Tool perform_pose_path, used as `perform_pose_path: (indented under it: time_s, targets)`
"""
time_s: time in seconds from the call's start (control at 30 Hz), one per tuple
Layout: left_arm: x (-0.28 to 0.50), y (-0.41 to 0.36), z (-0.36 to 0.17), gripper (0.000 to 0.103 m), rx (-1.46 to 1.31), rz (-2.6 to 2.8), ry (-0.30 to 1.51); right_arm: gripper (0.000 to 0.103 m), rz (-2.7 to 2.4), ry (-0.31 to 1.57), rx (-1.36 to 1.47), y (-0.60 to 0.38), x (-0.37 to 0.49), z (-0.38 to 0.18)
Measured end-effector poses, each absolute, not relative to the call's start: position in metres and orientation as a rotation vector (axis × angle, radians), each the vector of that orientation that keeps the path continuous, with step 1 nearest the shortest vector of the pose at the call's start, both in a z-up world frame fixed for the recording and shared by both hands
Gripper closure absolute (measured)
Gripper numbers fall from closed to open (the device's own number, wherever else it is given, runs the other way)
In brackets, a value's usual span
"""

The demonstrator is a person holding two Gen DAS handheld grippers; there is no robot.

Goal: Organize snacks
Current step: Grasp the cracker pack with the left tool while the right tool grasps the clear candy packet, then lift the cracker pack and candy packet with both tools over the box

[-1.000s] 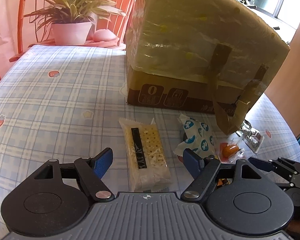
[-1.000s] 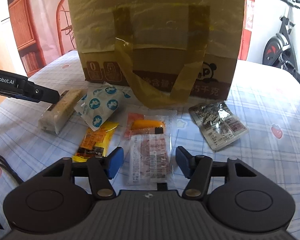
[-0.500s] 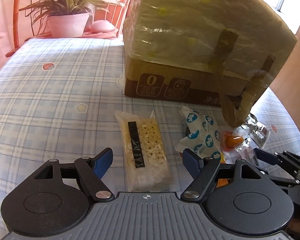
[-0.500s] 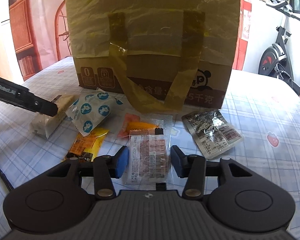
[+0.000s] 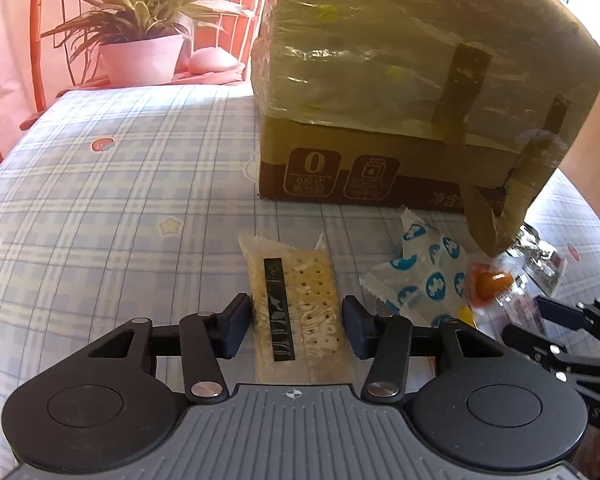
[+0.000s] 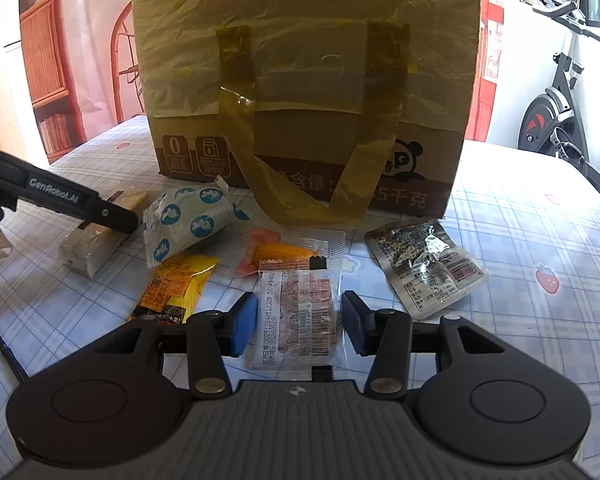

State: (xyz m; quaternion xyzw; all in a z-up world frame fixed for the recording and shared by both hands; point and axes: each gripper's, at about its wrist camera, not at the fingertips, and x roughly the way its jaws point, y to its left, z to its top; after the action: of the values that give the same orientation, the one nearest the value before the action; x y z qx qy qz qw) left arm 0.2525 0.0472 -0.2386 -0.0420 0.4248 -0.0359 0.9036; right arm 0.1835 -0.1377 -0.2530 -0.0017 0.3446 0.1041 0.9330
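My left gripper (image 5: 297, 326) straddles a pale cracker pack (image 5: 296, 312) lying flat on the table; its jaws stand close to the pack's long sides. My right gripper (image 6: 299, 324) straddles a clear snack packet with red print (image 6: 298, 312), jaws close to its edges. A blue-and-white packet (image 6: 188, 220), a yellow-orange packet (image 6: 176, 284), an orange jelly packet (image 6: 284, 252) and a silver packet (image 6: 426, 266) lie beside them. The left gripper's finger (image 6: 56, 196) shows over the cracker pack (image 6: 96, 244) in the right wrist view.
A tall cardboard box wrapped in yellowish plastic with taped handles (image 6: 308, 92) stands just behind the snacks on the checked tablecloth (image 5: 100, 208). A potted plant (image 5: 140, 44) sits on an orange chair behind. An exercise bike (image 6: 560, 120) stands to the right.
Both grippers moved forward and down over their packets. Both pairs of jaws narrowed from wide open to close around the cracker pack and the red-print packet.
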Motion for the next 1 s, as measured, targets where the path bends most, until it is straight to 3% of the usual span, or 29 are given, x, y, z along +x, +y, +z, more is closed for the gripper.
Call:
perform_pose_path:
  time_s: [0.6,1.0]
  targets:
    - [0.227,0.041,-0.24,0.051,-0.054,-0.092,0.866,0.054,0.215,0.702,-0.003,-0.138,0.183,-0.253]
    - [0.215,0.037,-0.211,0.052,-0.066,-0.137,0.773,0.055,0.219,0.68,0.029,-0.142,0.176,-0.247]
